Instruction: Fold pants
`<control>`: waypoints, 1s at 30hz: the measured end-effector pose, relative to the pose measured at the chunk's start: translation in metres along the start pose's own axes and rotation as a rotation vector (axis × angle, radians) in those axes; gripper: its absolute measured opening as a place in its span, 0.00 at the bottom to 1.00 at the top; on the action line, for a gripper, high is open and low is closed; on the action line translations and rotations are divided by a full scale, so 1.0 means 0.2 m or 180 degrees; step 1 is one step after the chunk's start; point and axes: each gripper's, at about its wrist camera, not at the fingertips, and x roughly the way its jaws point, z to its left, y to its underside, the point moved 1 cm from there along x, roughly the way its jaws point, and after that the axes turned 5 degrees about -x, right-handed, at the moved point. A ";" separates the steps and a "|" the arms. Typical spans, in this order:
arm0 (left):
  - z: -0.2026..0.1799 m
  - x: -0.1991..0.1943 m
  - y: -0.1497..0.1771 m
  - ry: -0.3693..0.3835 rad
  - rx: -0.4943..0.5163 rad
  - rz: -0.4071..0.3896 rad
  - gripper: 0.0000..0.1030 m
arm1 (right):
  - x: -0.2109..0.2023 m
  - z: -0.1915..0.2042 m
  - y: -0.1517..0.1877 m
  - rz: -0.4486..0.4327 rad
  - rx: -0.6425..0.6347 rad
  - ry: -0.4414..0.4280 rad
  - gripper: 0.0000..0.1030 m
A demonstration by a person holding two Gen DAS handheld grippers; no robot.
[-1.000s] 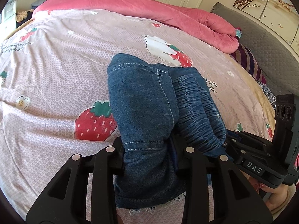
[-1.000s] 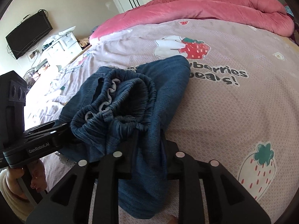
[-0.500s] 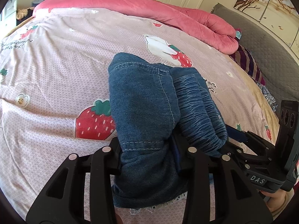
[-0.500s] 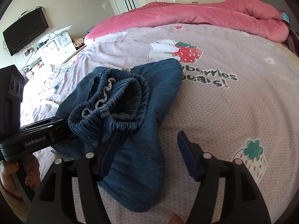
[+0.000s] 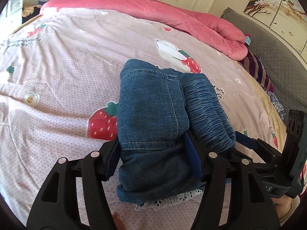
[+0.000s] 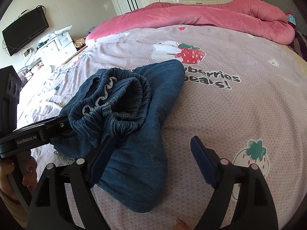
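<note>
The folded denim pants (image 5: 153, 126) lie bundled on the bed (image 5: 63, 80), ahead of both my grippers. My left gripper (image 5: 153, 161) is clamped on the bundle's near end; my right gripper (image 6: 151, 163) stands wide apart, one finger touching the cloth, the other over bare sheet. The fold looks nearly done: I should loosen the left gently and lift straight off, so the elastic waistband (image 6: 115, 99) stays tucked. The pink duvet (image 6: 201, 17) lies far beyond, obstructing nothing.
</note>
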 end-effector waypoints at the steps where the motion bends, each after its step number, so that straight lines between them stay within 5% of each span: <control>1: 0.00 -0.01 0.00 -0.0009 0.0006 -0.0018 0.57 | 0.00 0.00 0.00 -0.0008 0.0004 -0.0003 0.80; 30: -0.04 -0.29 -0.01 -0.0011 -0.0011 -0.0342 0.90 | -0.27 0.07 -0.01 -0.0308 -0.0145 0.0094 0.93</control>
